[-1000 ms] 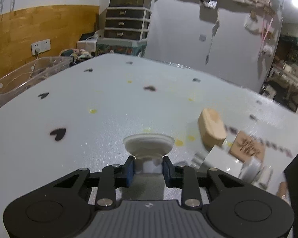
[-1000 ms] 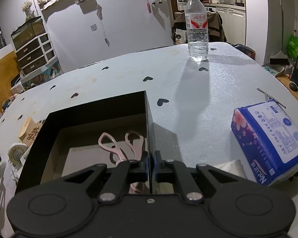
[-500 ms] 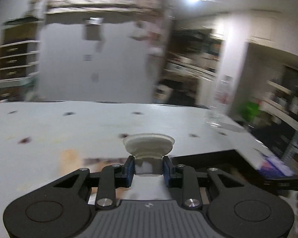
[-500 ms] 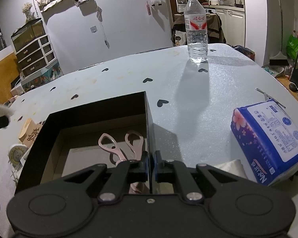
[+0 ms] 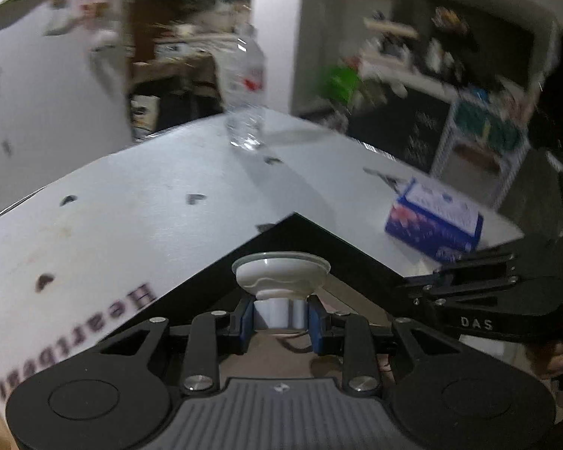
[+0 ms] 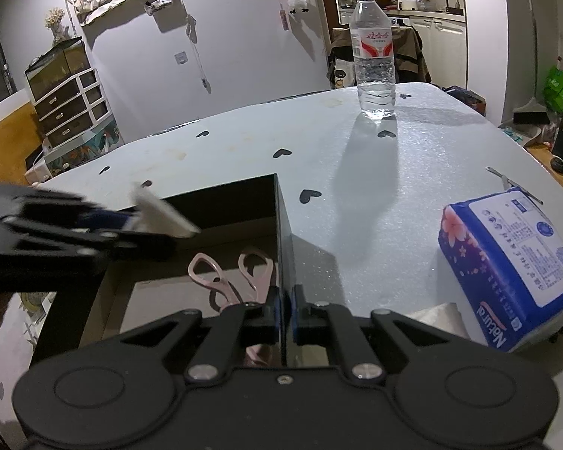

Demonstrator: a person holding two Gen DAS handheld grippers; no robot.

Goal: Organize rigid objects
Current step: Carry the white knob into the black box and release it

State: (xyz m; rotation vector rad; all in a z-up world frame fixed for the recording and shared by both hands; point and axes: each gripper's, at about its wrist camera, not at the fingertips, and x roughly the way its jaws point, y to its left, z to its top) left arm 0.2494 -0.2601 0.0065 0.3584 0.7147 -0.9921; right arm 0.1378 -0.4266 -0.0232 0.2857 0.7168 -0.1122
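Left gripper: bottom centre of the left wrist view; blue pads clenched on the stem of a small white plastic suction cup, flared disc facing away from the camera; blurred at the left edge of the right wrist view, above the box's left part.

Right gripper: bottom centre of the right wrist view; jaws closed tight, pinching the right wall of the open black cardboard box between the pads.

Box interior: brown floor; pair of pink-handled scissors lying flat near the pinched wall, handles pointing up-frame.

Suction cup, placement: held in the air over the box, in front of its far corner in the left wrist view; not touching the floor.

Table: pale grey foam-textured tabletop with scattered black heart marks.

Clear plastic water bottle with red-and-white label: upright, upper centre-right of the right wrist view, well apart from the box.

Blue-and-white tissue pack: right edge, lying on the table.
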